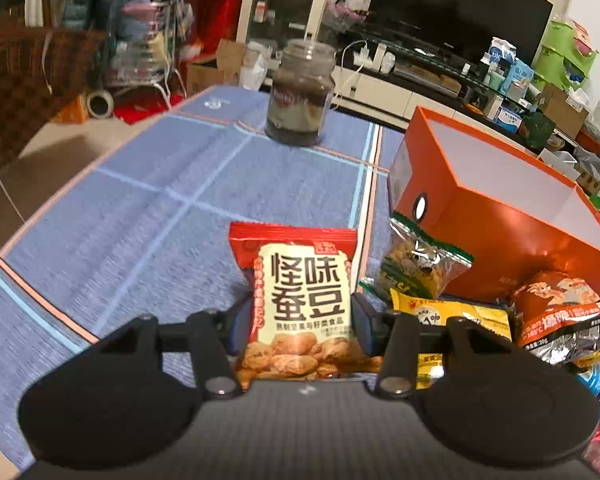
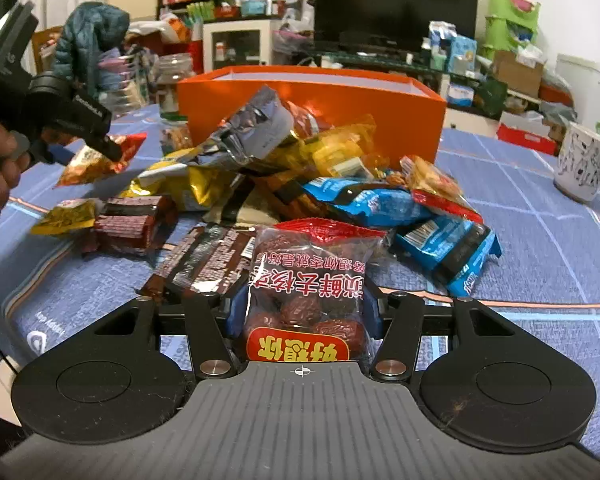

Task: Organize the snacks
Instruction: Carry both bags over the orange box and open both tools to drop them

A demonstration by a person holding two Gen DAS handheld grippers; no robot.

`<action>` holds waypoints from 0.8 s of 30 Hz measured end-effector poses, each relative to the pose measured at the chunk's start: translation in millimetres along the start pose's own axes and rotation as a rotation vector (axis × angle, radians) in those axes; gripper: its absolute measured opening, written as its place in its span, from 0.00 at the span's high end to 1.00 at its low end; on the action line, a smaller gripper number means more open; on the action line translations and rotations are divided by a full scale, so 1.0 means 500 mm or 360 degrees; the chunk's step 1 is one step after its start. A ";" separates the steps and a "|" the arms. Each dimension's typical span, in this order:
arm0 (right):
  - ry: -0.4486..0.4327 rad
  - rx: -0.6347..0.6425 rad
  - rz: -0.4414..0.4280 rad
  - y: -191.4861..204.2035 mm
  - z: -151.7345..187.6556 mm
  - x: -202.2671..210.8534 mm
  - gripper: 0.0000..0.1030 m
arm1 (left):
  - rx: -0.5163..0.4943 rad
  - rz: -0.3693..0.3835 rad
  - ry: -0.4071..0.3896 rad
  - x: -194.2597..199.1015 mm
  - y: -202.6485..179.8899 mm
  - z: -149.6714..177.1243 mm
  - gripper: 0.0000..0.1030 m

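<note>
My left gripper (image 1: 300, 312) is shut on a red and cream broad-bean snack pack (image 1: 300, 292), held above the blue tablecloth, left of the orange box (image 1: 500, 220). The same gripper and pack (image 2: 100, 156) show at the left of the right wrist view. My right gripper (image 2: 304, 308) is shut on a clear and red pack of dried dates (image 2: 308, 280), in front of the snack pile (image 2: 300, 176). The orange box (image 2: 312, 116) stands open behind the pile.
A glass jar (image 1: 300, 96) stands at the far end of the table. A white patterned mug (image 2: 584, 164) stands at the right. Green, yellow and orange packs (image 1: 428, 264) lie beside the box. The table edge (image 1: 40, 204) runs along the left.
</note>
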State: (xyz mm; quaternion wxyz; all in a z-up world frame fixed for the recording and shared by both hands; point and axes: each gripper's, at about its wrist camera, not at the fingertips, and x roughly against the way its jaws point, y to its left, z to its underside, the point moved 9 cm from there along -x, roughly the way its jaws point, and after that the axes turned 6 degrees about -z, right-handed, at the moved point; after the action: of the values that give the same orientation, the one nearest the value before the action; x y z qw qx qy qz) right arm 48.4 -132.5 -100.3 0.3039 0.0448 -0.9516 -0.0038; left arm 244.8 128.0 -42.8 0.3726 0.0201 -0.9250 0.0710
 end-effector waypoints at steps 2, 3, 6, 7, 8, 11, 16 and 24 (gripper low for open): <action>-0.0014 0.0026 -0.0007 0.007 -0.004 0.008 0.59 | -0.0007 -0.0007 -0.0027 0.011 0.006 -0.004 0.54; -0.0023 0.0050 -0.0004 0.011 -0.006 0.012 0.59 | -0.0013 -0.0011 -0.0044 0.017 0.009 -0.006 0.54; -0.0079 0.0131 0.0014 0.023 -0.016 0.028 0.59 | -0.0018 -0.0014 -0.0100 0.040 0.013 -0.015 0.54; -0.0105 0.0164 0.0025 0.028 -0.021 0.034 0.59 | -0.0037 -0.0013 -0.0126 0.050 0.009 -0.021 0.54; -0.0122 0.0185 0.0032 0.031 -0.024 0.039 0.59 | -0.0054 -0.0010 -0.0154 0.059 0.005 -0.026 0.54; -0.0157 0.0214 0.0032 0.036 -0.038 0.054 0.59 | -0.0092 0.0038 -0.0219 0.093 -0.020 -0.036 0.54; -0.0177 0.0049 -0.0049 -0.002 -0.116 0.072 0.59 | -0.0126 0.0204 -0.0245 0.121 -0.096 -0.067 0.54; -0.0324 -0.0043 0.0004 -0.152 -0.378 0.000 0.59 | -0.0204 0.0373 -0.0292 0.085 -0.248 -0.179 0.54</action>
State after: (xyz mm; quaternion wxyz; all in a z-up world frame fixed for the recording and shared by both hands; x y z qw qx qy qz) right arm 163.8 -204.5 51.1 0.2063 0.0390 -0.9775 -0.0208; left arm 286.8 19.3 64.7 0.2762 -0.1053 -0.9539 0.0526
